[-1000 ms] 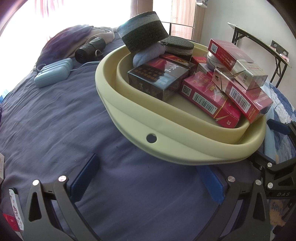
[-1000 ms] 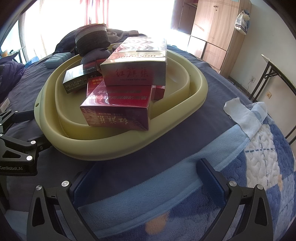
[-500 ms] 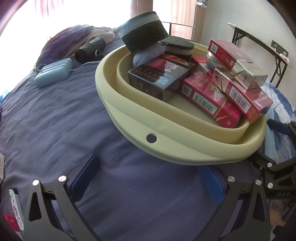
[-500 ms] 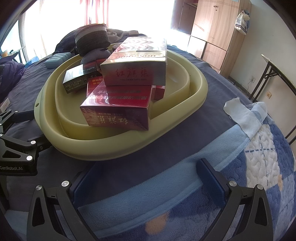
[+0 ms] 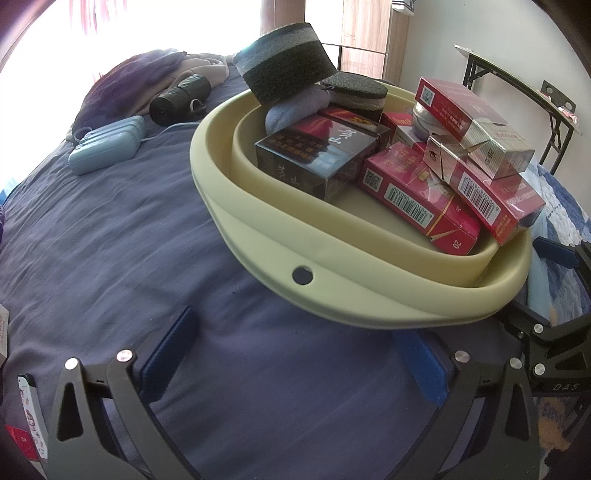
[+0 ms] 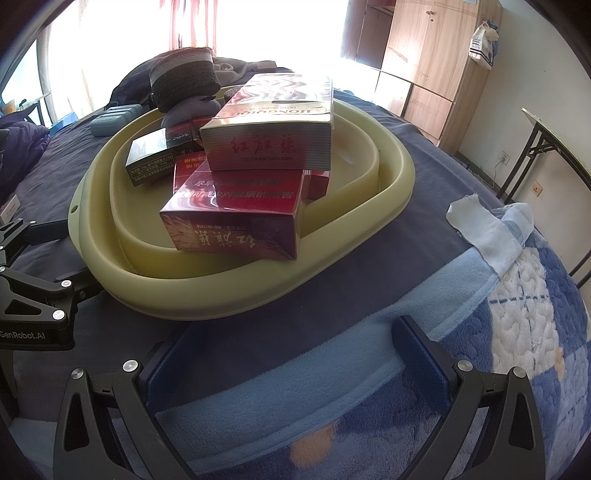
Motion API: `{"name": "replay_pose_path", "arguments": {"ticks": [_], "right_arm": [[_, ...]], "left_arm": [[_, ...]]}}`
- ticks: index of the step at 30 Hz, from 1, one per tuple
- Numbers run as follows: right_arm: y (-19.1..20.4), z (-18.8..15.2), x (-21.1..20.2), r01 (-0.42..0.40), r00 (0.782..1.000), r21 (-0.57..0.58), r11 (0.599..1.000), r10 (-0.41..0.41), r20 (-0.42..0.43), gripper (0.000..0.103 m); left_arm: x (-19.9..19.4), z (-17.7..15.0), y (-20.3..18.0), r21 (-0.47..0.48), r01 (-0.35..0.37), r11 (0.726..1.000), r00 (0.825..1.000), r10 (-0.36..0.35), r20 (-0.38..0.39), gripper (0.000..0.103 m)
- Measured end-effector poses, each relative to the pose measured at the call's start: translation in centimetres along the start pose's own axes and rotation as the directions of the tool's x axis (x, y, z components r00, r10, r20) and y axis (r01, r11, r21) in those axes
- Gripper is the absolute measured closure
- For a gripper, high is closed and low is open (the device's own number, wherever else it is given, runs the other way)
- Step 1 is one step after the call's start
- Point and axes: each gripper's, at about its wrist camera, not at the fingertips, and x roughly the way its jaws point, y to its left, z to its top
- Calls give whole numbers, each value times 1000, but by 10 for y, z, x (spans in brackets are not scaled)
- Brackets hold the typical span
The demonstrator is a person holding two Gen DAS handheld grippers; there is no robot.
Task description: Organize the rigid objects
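Plainly both grippers stand open and empty; the left gripper (image 5: 295, 365) and right gripper (image 6: 291, 354) each have 2 fingers spread over the bedding. Just ahead of both fingertips lies the yellow basin (image 5: 332, 254), piled with cigarette boxes (image 6: 236, 225); its long axis runs away from the right fingers, and I judge neither hand clearly nearer.

Daylight flooding through window (image 5: 184, 22), overexposing upper frame in both views. Fisheye bending edges, dark vignette filling corners. Glare glinting off carton (image 6: 273, 107). Focus holding sharp.
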Motion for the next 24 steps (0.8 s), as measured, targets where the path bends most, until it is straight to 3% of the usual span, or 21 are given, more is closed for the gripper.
{"name": "replay_pose_path", "arguments": {"ticks": [24], "right_arm": [[-1, 0, 0, 0, 1000, 0, 1000, 0, 0, 0]], "left_arm": [[0, 0, 0, 0, 0, 1000, 1000, 0, 0, 0]]}}
